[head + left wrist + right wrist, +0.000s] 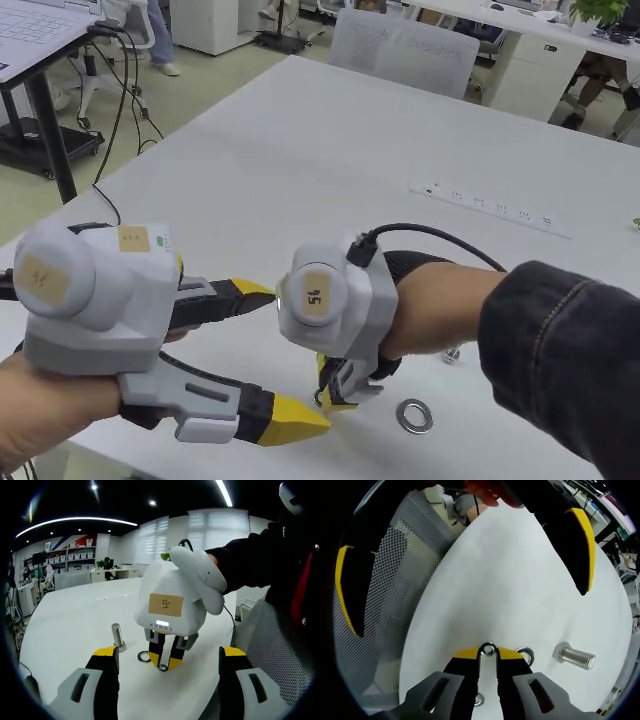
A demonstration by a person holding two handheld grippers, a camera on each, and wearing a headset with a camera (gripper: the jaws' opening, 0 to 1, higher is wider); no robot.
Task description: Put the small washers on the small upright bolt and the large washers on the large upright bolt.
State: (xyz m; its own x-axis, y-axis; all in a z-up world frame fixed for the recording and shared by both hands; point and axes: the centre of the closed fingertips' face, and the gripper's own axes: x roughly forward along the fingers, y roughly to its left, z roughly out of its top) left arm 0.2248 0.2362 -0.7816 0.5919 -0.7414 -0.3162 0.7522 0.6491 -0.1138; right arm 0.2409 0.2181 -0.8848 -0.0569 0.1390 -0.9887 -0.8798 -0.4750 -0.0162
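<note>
My right gripper (335, 398) points down at the white table (300, 160), shut on a small washer (489, 649) pinched at its yellow tips (164, 664). A large washer (414, 415) lies flat just beside those tips (525, 654). The large bolt (117, 636) stands upright on its head a little past that washer (574, 656). A second small washer (478, 699) lies on the table under the right gripper. My left gripper (278, 356) is held level at the near left, open, its jaws spread wide on either side of the right gripper (169, 662).
A white power strip (495, 208) lies on the far right of the table. A grey mesh chair (400, 50) stands behind the far edge, another (395, 605) at the near edge. A black cable (440, 240) runs from the right gripper.
</note>
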